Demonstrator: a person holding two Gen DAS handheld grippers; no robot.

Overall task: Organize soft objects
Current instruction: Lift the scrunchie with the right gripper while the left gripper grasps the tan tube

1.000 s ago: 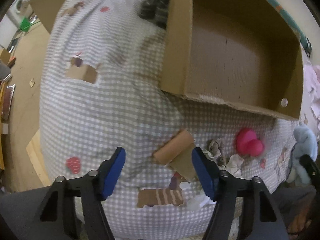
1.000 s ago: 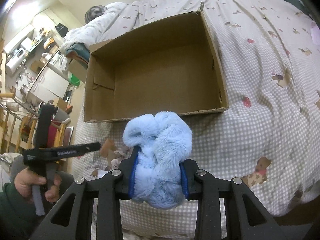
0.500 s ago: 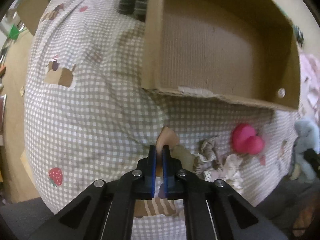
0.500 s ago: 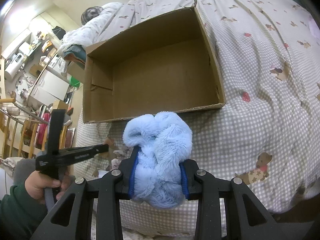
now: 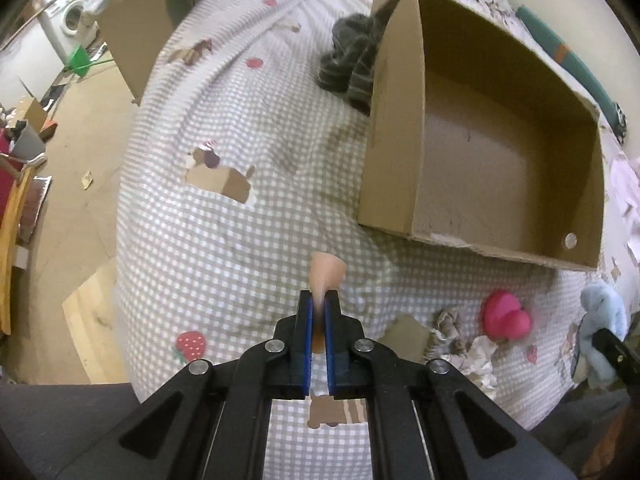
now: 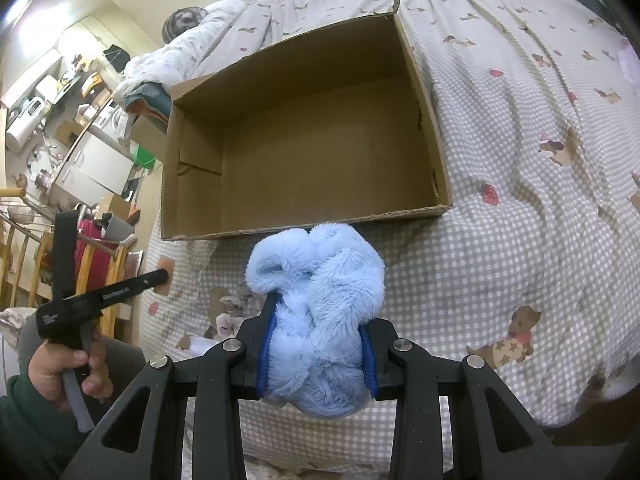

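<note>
My left gripper (image 5: 319, 300) is shut on a soft peach-coloured piece (image 5: 326, 270) and holds it above the checked bedspread, left of the open cardboard box (image 5: 404, 128). My right gripper (image 6: 316, 316) is shut on a fluffy light-blue plush toy (image 6: 320, 280), held just in front of the box's near wall (image 6: 304, 226). The box is empty inside. In the right wrist view the left gripper (image 6: 158, 278) shows at the left with the peach piece (image 6: 166, 266). The blue plush (image 5: 602, 324) shows at the right edge of the left wrist view.
A pink heart-shaped toy (image 5: 506, 318) and crumpled beige fabric (image 5: 460, 340) lie on the bedspread near the box's front. A grey knitted item (image 5: 352, 60) lies behind the box. The bed edge drops to the wooden floor (image 5: 72, 184) on the left.
My left gripper closed on the peach piece, then lifted it off the bedspread. The right gripper has stayed shut on the blue plush and moved closer to the box.
</note>
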